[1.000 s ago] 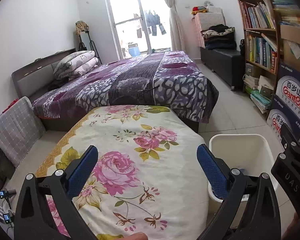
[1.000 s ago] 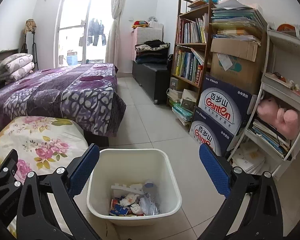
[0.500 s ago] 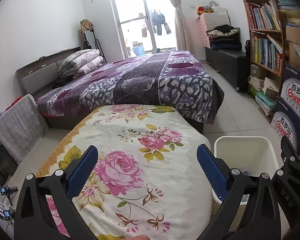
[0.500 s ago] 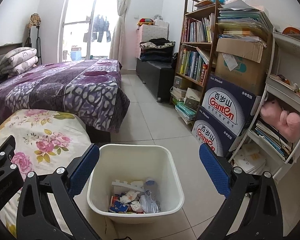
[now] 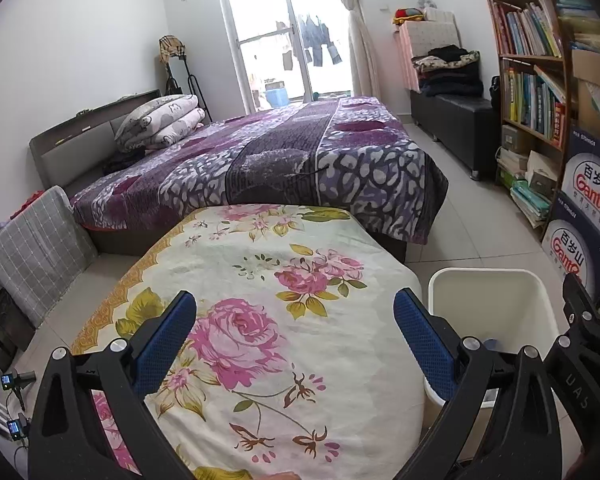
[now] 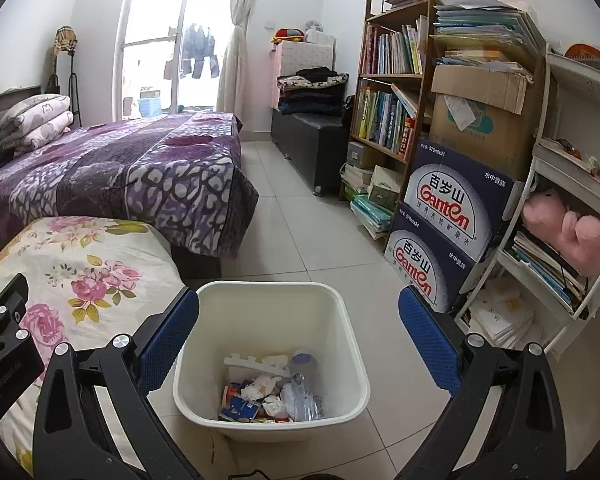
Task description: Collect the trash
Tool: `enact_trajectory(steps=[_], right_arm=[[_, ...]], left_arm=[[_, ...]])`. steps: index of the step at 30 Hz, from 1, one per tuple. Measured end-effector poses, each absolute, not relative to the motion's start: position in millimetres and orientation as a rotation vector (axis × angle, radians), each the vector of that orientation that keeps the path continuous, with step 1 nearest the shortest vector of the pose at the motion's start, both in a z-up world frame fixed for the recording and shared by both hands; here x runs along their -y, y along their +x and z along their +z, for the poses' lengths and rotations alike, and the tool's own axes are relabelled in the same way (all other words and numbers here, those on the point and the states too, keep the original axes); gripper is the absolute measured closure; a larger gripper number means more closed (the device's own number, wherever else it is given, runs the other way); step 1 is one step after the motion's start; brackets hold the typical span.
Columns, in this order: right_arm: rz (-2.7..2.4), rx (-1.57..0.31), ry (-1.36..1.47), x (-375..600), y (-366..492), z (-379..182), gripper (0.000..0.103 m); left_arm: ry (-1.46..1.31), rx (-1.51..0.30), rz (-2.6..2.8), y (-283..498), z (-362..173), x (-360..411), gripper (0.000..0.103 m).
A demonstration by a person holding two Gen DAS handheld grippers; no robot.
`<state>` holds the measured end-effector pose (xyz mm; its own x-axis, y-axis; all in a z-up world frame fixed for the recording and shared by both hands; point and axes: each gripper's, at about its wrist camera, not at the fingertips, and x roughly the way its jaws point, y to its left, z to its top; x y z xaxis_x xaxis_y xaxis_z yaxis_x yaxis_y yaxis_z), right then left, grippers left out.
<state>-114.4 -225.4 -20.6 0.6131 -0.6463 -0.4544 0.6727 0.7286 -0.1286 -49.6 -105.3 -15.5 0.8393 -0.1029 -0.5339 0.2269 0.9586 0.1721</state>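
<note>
Task status: looks near complete, judging from the layout. Floral-cloth table (image 5: 284, 320) shows no loose trash on its visible top; the floor tiles (image 6: 300, 216) in view are also free of litter. Trash sits in the white bin (image 6: 340, 376), on the floor just right of the table: foam strip, crumpled tissues, wrappers, a clear bottle; exact piece count not readable.

Left gripper (image 5: 296, 340): jaws spread wide, nothing held, above the table. Right gripper (image 6: 298, 344): jaws spread wide, empty, above the bin.

Counts: 1 bin, 1 table, 2 grippers, 2 stacked water cartons (image 6: 444, 236).
</note>
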Motion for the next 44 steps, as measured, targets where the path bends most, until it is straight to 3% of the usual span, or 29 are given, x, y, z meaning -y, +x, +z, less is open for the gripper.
enact_trajectory(steps=[44], right_arm=[[-0.756,-0.512,0.073,225.8,-113.6,-26.7,0.007]], left_arm=[[0.260,-0.561,-0.224,-49.0,-18.5,105.8,0.008]])
